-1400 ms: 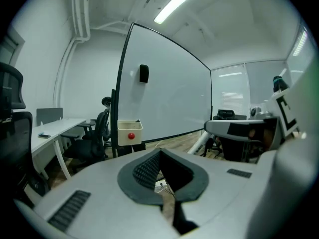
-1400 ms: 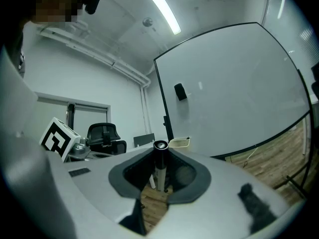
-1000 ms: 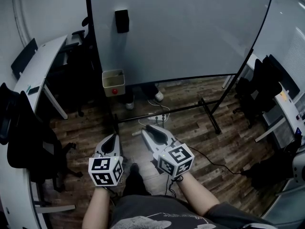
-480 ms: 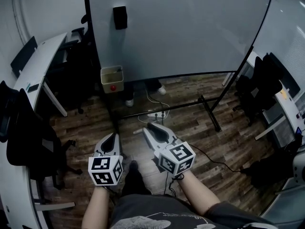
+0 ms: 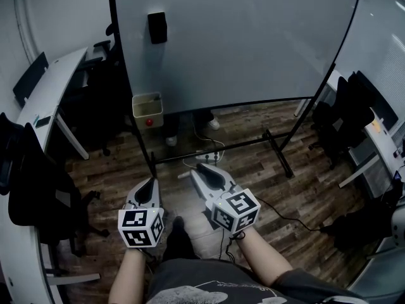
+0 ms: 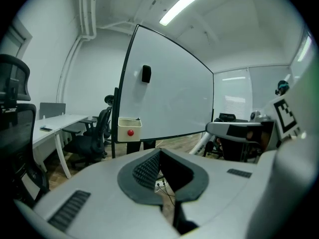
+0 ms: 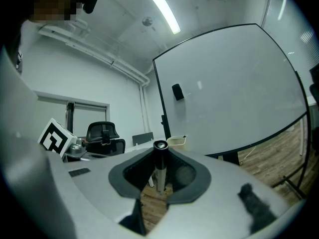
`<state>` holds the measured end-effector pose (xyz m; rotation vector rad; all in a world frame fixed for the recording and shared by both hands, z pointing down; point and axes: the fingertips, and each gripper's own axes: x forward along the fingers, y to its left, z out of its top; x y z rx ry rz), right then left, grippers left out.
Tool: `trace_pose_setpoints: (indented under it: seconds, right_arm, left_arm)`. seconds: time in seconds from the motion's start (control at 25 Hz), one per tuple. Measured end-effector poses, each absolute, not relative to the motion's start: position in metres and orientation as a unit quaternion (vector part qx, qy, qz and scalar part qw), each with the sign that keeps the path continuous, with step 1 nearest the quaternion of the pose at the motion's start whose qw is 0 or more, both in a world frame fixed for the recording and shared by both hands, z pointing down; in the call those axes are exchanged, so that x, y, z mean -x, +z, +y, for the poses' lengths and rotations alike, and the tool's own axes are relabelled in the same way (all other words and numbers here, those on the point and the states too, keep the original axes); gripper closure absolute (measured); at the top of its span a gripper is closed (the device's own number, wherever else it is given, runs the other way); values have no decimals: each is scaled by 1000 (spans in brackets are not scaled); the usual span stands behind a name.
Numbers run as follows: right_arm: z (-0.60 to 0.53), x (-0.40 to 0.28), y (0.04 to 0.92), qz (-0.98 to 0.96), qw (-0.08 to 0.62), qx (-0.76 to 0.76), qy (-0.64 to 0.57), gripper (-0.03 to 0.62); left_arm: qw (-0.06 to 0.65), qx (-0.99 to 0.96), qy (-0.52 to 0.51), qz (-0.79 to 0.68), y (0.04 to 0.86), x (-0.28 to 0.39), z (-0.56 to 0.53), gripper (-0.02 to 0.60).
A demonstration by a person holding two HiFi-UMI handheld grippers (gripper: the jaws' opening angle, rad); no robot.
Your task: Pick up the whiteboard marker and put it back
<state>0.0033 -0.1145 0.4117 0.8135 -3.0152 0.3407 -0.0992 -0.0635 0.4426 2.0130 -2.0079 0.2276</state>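
The right tool [image 7: 160, 157] was clamped on the whiteboard marker [image 7: 160, 176], which stood upright between its jaws. The left tool [image 6: 159, 156] was closed on nothing. Well ahead of both hung a cream box [image 5: 147, 108], probably the marker's holder. With such a narrow grip, the marker could pivot or drop short.

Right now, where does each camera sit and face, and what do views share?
Head view: on the person's head, facing steeply down at floor and whiteboard; shows forearms, left hand-held gripper, right hand-held gripper.
Left gripper view: on that gripper, facing along its shut jaws toward the whiteboard.
Right gripper view: on that gripper, facing the whiteboard past jaws shut on the marker.
Shared: whiteboard and tray.
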Motion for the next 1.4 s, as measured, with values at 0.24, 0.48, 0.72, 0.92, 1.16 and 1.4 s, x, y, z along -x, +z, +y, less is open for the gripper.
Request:
trace_pose_setpoints:
  seconds: [0.24,0.48,0.72,0.92,1.16,1.4]
  right_arm:
    - [-136,6,404,-960,-8,-261,104,507]
    - [-170,22,393,-959,-19,-262,103,507]
    - [-215,44,386,-959,-21,-263,103,507]
    - [-249,63,378,-959,-26,-264,103,507]
    - [-279,87,372,-959,-29,-263,103,507]
    - [-310,111,367,-958,-38,-264,108,507]
  left_arm:
    - [139,-701,75,-695,439,109,-86,569]
    - [131,-700,70,-698,431,129,-121,568]
    - [130,-702,74,-696,427,150,-165,568]
    - [128,-704,75,-695,421,169,-199,568]
    - [126,-704,76,-694,417,190,-230,568]
    - [128,-703,81,-695,417,214,-255,568]
